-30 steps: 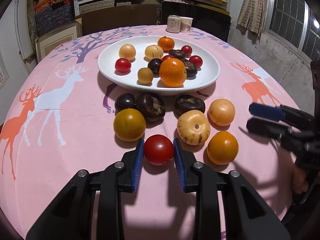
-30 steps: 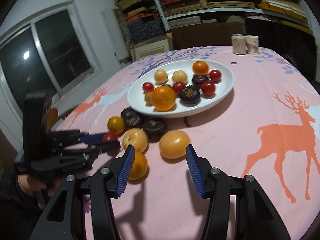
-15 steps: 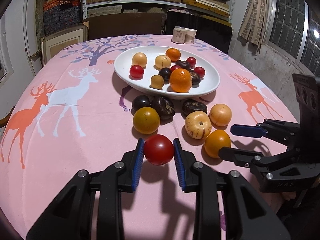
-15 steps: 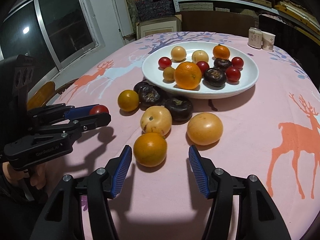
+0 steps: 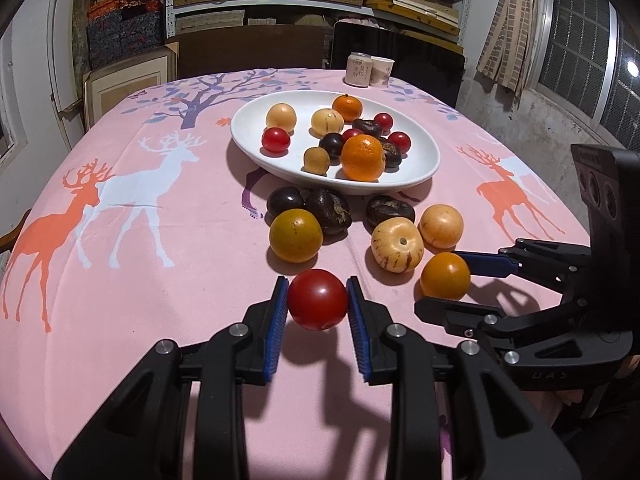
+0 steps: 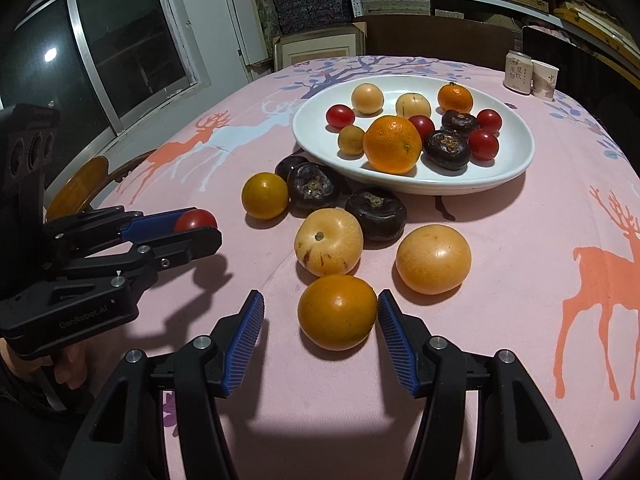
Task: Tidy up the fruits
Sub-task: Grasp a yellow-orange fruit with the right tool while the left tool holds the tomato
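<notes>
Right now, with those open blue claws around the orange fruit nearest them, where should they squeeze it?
Across its widest middle, pads on its left and right flanks. The orange fruit is round and sits alone on the tablecloth. The right gripper already straddles it from the near side, open, so closing level there should work. The striped pale fruit lies just behind it.

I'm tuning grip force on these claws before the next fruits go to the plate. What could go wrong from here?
1. The left claw is shut on the red tomato, which is soft: too much squeeze may bruise it.
2. The right claw is open around the orange fruit; only its right pad looks close, so closing may nudge the fruit sideways.
3. The white plate is crowded: dropped fruit may roll.
</notes>
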A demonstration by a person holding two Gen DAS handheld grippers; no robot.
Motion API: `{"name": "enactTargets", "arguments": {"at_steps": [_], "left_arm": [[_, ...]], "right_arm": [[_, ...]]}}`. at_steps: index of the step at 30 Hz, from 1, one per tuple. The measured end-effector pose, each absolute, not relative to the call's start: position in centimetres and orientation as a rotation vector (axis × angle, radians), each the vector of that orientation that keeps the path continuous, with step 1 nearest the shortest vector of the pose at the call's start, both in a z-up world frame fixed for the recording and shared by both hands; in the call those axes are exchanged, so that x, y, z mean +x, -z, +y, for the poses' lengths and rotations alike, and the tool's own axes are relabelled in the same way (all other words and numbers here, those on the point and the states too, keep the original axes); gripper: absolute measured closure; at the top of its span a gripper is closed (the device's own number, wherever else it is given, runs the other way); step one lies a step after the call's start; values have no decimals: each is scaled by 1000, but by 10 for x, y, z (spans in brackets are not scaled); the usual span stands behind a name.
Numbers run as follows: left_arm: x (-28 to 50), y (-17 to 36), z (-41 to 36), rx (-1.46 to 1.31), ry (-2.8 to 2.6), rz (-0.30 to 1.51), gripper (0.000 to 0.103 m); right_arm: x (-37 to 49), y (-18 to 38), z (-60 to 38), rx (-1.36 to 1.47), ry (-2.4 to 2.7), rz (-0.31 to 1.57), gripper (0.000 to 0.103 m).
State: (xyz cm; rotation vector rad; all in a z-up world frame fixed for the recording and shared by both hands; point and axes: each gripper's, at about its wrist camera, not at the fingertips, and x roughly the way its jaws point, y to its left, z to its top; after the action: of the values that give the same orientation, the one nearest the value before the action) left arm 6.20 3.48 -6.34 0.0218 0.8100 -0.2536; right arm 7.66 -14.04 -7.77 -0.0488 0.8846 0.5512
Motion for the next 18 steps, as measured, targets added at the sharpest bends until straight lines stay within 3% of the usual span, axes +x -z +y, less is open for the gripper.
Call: {"name": "enactTargets", "arguments": {"at_steps": [2,3,18], "left_arm": [[62,63,34,23,255,810,75],[62,63,34,22,255,810,74],[57,59,33,27,256,801,74]], "right_arm": [[77,81,-139,-64,-536,891,63],[77,82,-138,-70,-536,893,64],[69,80,-159,1,-540,878,65]]}}
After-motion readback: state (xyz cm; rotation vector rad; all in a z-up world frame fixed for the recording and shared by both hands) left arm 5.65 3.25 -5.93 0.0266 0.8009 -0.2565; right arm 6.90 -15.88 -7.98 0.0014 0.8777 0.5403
